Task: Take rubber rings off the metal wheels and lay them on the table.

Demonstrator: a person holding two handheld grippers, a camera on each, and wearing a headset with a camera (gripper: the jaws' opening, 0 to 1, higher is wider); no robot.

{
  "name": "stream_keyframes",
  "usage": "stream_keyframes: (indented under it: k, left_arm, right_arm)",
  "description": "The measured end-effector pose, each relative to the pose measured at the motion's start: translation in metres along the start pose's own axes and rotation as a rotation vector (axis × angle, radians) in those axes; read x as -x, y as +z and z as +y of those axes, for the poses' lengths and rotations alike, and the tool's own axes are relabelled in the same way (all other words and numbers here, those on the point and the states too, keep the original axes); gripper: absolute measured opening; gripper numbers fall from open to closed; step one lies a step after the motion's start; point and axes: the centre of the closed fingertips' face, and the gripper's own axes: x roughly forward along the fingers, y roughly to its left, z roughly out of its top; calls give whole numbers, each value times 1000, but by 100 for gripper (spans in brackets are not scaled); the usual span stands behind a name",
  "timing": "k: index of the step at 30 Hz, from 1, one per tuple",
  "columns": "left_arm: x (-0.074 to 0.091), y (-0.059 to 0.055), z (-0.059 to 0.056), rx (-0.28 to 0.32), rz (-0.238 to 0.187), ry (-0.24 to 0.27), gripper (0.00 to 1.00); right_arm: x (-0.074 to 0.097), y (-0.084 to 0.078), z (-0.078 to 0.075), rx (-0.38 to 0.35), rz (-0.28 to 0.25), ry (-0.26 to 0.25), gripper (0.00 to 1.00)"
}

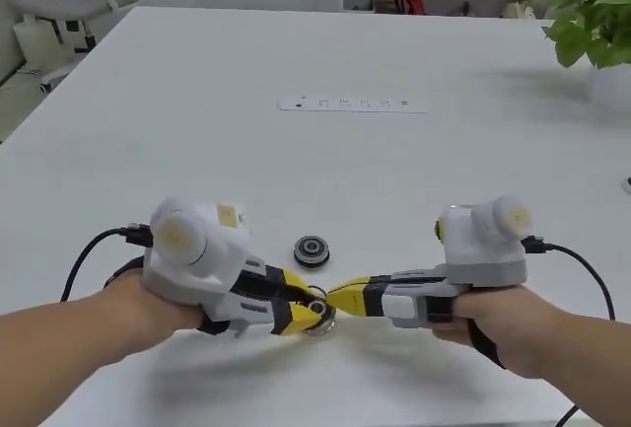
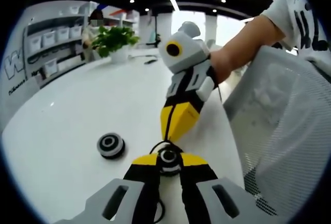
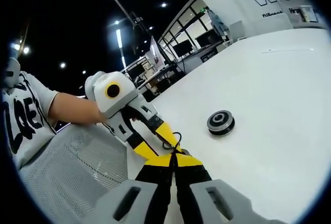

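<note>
A thin black rubber ring is standing up in a loop just above the metal wheel, and whether the rest of it is sitting in the wheel's groove cannot be told. The left gripper is clamping that wheel between its yellow-tipped jaws, holding it just above the white desk. The right gripper is meeting the wheel from the opposite side, its jaws closed together and pinching the loop of the ring right at the wheel's rim. A second wheel, its black ring seated on it, is lying flat on the desk just beyond the held wheel. Well beyond the held wheel a white power strip is lying, and far off to its right a potted plant is standing.
</note>
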Motion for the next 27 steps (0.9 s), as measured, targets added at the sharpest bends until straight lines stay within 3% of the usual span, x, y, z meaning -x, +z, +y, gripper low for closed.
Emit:
stream_keyframes:
  k: [10, 18, 27]
  left_arm:
    - [20, 9, -4, -45, -17, -24, 22]
    - [38, 19, -1, -40, -60, -11, 34]
    - [56, 19, 0, -29, -75, 12, 43]
  right_arm:
    - [1, 5, 0, -8, -17, 3, 0]
    - [1, 10, 3, -3, -17, 13, 0]
    - [-5, 24, 11, 14, -23, 35, 0]
